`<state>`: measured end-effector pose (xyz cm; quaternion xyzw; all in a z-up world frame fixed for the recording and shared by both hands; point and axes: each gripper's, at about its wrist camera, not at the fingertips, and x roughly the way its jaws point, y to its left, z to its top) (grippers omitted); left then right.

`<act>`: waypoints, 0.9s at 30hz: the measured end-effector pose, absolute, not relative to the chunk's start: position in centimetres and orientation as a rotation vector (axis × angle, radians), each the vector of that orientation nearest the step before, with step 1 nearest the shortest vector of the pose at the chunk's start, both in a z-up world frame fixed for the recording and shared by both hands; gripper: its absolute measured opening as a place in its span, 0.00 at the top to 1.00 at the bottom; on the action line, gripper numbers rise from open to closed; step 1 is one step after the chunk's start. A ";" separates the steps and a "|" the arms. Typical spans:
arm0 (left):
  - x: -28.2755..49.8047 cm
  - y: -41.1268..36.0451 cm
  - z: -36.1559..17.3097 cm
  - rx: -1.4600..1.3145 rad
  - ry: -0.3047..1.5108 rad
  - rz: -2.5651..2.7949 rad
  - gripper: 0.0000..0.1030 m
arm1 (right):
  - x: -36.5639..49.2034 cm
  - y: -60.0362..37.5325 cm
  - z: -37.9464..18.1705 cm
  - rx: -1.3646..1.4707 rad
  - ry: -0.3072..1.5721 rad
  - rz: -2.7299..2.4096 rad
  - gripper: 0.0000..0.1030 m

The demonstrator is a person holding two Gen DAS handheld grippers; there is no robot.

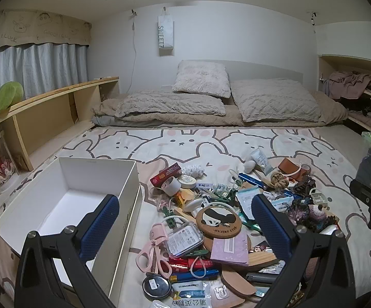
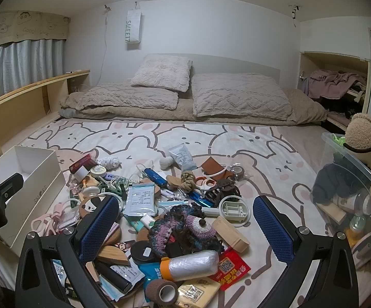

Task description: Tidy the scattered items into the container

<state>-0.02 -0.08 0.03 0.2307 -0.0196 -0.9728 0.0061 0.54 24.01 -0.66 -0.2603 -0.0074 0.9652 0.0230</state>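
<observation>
1. White cardboard first: noting the box [image 1: 97, 177] standing open-topped and empty just left of the left tongs [image 1: 184, 202], just beside the left edge of the pile, stretching lengthwise away along the line of the fingers; judging this to be the container meant.
2. Hovering with the left tongs spread to their widest, blue pads [image 1: 100, 225] pinching nothing, tilting down over the near-left part of the pile.
3. Spotting a pink eyelash curler [image 1: 157, 243] just inside the left pad, lying lengthwise roughly along the fingers and so across the closing line; counting it, as a judgement, an easy first pinch, being nearest the box.
4. Finding a round cork coaster [image 1: 217, 220] ahead, between the two pads, lying flat on other clutter and probably needing an edge grip.
5. Taking in the scattered items [image 2: 139, 200] heaping on the rabbit-print sheet [image 2: 262, 138] ahead of and beneath both tongs, none yet in the box.
6. Holding the right tongs [image 2: 185, 201] likewise fully spread and empty, pointing down over the pile's right part, framing a crocheted piece [image 2: 185, 228] between the pads and a plastic-wrapped roll [image 2: 193, 260] nearer still.
7. Noting a clear tub [image 2: 339, 138] well right of the right tongs, holding odds and ends.
8. Weighing the coming move: placing the box leftward of both tongs, favouring the left hand as much the nearer, sparing the right a reach across the pile.
</observation>
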 end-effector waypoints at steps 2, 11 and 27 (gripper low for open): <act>0.0 -0.1 0.0 0.723 -0.059 -3.044 0.00 | 0.5 24.0 -0.6 -0.806 -0.023 2.988 0.00; 0.1 -0.3 -0.2 0.724 -0.064 -3.043 0.00 | 0.5 24.0 -0.7 -0.806 -0.024 2.986 0.00; 0.0 -0.4 -0.8 0.727 -0.068 -3.043 0.00 | 0.6 23.9 -0.6 -0.808 -0.023 2.985 0.00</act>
